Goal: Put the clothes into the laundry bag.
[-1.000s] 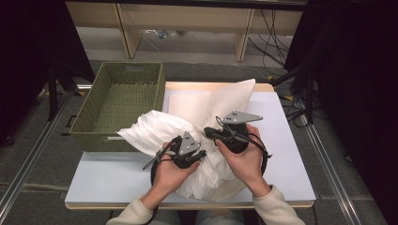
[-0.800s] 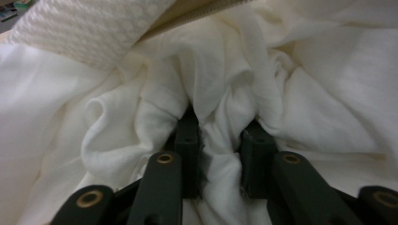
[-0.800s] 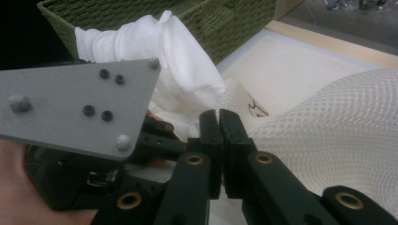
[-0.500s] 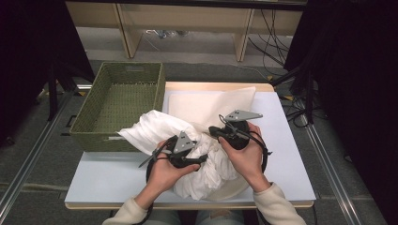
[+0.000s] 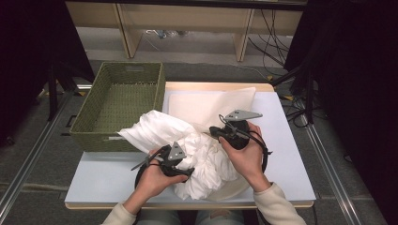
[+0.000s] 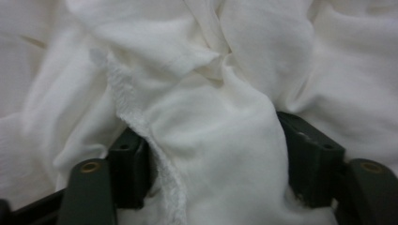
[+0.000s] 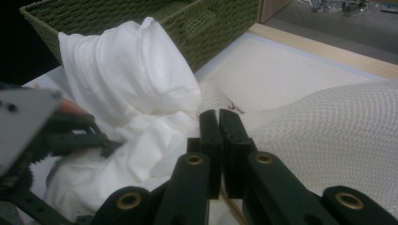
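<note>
A bunched white cloth [image 5: 159, 131] lies at the table's middle, partly over a white textured pillow [image 5: 206, 105]. My left gripper [image 5: 187, 168] is pushed into the cloth's near side. In the left gripper view its jaws stand wide apart, open, and a thick bulge of cloth [image 6: 211, 140] with a hemmed edge sits between them. My right gripper [image 5: 213, 132] points left at the pillow's near edge. In the right gripper view its jaws [image 7: 218, 115] are pressed together on a fold of the textured pillow [image 7: 319, 122], beside the cloth [image 7: 122, 79]. The left gripper [image 7: 80, 138] shows at the left there.
A green woven basket [image 5: 162, 93] stands at the table's far left with nothing in it; its corner [image 7: 211, 28] rises just behind the cloth. Pale blue tabletop [image 5: 291, 154] lies bare to the right of my right hand. Floor rails and cables run beyond the table's edges.
My left gripper has drawn back toward the near left edge, deeper into the cloth. The cloth has spread toward the basket. The pillow's far corner lies flatter. The right gripper has hardly moved.
</note>
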`<action>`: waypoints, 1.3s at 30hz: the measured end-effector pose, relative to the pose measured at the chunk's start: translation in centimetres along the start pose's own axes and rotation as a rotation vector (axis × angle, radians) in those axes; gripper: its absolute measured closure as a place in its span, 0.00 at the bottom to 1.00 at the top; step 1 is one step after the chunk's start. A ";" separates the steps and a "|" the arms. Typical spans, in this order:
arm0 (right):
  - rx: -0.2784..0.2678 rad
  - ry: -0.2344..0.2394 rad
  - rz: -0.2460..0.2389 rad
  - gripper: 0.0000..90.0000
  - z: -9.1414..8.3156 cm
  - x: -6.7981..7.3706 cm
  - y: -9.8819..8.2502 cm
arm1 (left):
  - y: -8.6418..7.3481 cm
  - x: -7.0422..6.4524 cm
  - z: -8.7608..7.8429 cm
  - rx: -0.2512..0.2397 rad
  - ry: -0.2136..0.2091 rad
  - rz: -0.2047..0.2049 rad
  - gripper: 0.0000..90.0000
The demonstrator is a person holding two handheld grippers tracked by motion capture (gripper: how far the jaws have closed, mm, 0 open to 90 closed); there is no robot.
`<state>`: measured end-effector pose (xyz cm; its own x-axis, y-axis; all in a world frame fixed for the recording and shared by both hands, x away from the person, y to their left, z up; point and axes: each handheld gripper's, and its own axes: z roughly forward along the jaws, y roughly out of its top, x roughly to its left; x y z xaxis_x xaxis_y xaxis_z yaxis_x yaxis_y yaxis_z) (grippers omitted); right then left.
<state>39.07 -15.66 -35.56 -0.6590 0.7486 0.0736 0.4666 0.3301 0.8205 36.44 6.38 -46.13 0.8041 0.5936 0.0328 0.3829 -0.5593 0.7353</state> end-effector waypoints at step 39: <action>0.011 -0.109 0.008 0.79 -1.3 -3.1 0.4 | 4.2 -2.1 -0.8 -0.210 0.039 -0.040 0.87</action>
<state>40.57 -18.58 -34.73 -0.5872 0.8093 0.0174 0.4786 0.3297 0.8138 35.98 3.23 -42.63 0.7703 0.6373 0.0240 0.3075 -0.4041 0.8614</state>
